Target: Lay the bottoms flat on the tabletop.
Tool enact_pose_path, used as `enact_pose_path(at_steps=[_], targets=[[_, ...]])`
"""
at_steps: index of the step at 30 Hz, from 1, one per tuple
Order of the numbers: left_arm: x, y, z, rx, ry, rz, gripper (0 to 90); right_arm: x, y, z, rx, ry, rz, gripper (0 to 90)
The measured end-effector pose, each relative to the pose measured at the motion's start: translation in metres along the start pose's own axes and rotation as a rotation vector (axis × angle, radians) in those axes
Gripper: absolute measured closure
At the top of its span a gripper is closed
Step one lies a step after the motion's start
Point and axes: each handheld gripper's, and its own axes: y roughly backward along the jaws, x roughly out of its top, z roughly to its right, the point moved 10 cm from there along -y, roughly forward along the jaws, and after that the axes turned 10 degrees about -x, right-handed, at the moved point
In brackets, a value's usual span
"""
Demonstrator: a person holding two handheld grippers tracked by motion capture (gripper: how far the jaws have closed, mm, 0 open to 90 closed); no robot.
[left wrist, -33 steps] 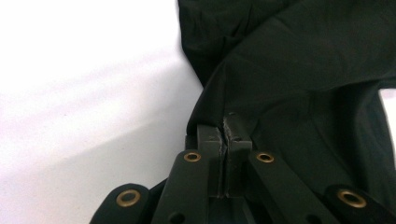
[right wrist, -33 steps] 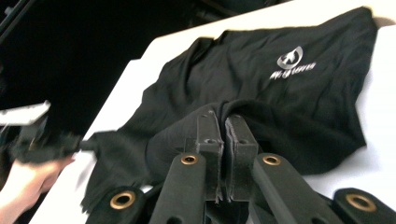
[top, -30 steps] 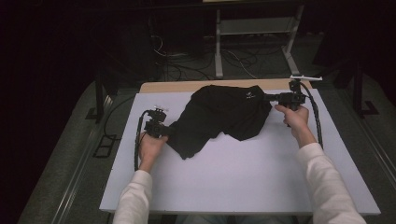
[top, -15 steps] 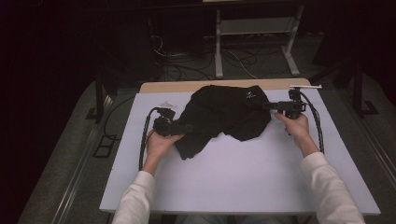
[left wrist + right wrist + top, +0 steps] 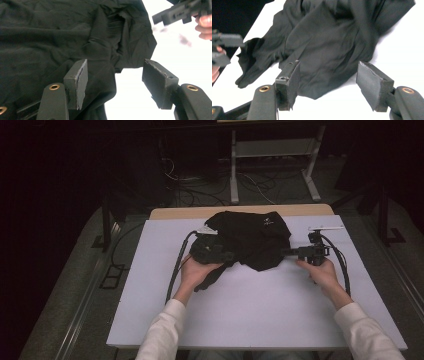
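Currently the black garment [image 5: 252, 239] lies bunched on the white table top [image 5: 260, 320], toward its far edge and near the middle of that edge. The left gripper [image 5: 227, 256] sits at the garment's left side, over the strip of cloth that trails toward the person. Its jaws have just been opening and now stand apart; in the left gripper view [image 5: 113, 75] cloth lies below and between them, but neither pad presses on it. The right gripper [image 5: 286, 253] points at the garment's right edge. Its jaws have likewise just been opening; in the right gripper view [image 5: 328, 80] they stand spread, with the garment's hem beyond them, unclamped.
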Motion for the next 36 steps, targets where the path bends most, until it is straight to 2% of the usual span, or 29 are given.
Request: enact_pose_path(at_steps=[4,8,10,11,12,13,14,15,19,21,22,23,25,26,27,28,30,32,33,36], targets=[[0.003,-0.008,0.004,-0.016,0.005,0.009,38.2,-0.017,-0.005,-0.012,0.012,0.029,-0.062,39.1],[0.006,-0.014,0.006,-0.034,0.026,0.033,38.2,-0.022,-0.018,-0.023,0.006,0.050,-0.079,42.3],[0.006,-0.016,0.006,-0.036,0.030,0.034,38.2,-0.026,-0.029,-0.026,-0.003,0.046,-0.107,51.3],[0.006,-0.016,0.006,-0.036,0.030,0.034,38.2,-0.026,-0.029,-0.026,-0.003,0.046,-0.107,51.3],[0.005,-0.018,0.006,-0.037,0.030,0.030,38.2,-0.026,-0.033,-0.028,0.019,0.018,-0.112,68.2],[0.005,-0.019,0.006,-0.037,0.031,0.028,38.2,-0.025,-0.034,-0.029,0.036,0.002,-0.122,76.3],[0.004,-0.019,0.005,-0.035,0.031,0.025,38.2,-0.023,-0.033,-0.032,0.073,-0.023,-0.118,81.8],[0.004,-0.019,0.005,-0.035,0.031,0.025,38.2,-0.020,-0.030,-0.034,0.097,-0.035,-0.102,88.0],[0.001,-0.020,0.007,-0.040,0.025,0.012,38.2,-0.012,-0.006,-0.042,0.147,-0.009,-0.075,88.5],[0.001,-0.021,0.009,-0.046,0.026,0.013,38.2,-0.009,0.010,-0.044,0.152,0.010,-0.059,88.7],[0.001,-0.021,0.009,-0.046,0.026,0.013,38.2,-0.009,0.010,-0.044,0.152,0.010,-0.059,88.7],[0.000,-0.023,0.010,-0.050,0.028,0.014,38.2,-0.008,0.023,-0.044,0.159,0.014,-0.050,88.7],[0.000,-0.023,0.012,-0.057,0.029,0.019,38.2,-0.008,0.027,-0.045,0.166,0.010,-0.048,88.7],[0.000,-0.025,0.015,-0.070,0.035,0.026,38.2,-0.008,0.042,-0.049,0.191,0.010,-0.040,88.7],[0.000,-0.025,0.015,-0.070,0.035,0.026,38.2,-0.008,0.042,-0.049,0.191,0.010,-0.040,88.7],[-0.003,-0.028,0.018,-0.079,0.031,0.017,38.2,-0.008,0.055,-0.051,0.205,0.013,-0.032,88.7],[-0.007,-0.031,0.021,-0.088,0.036,0.013,38.1,-0.011,0.066,-0.053,0.214,0.016,-0.027,88.7],[-0.010,-0.034,0.023,-0.093,0.038,0.007,38.1,-0.012,0.069,-0.052,0.211,0.022,-0.027,88.7],[-0.014,-0.038,0.025,-0.101,0.042,0.001,38.1,-0.020,0.075,-0.046,0.201,0.018,-0.040,88.7],[-0.021,-0.046,0.028,-0.113,0.045,-0.019,38.1,-0.034,0.077,-0.032,0.168,-0.001,-0.057,88.8]])
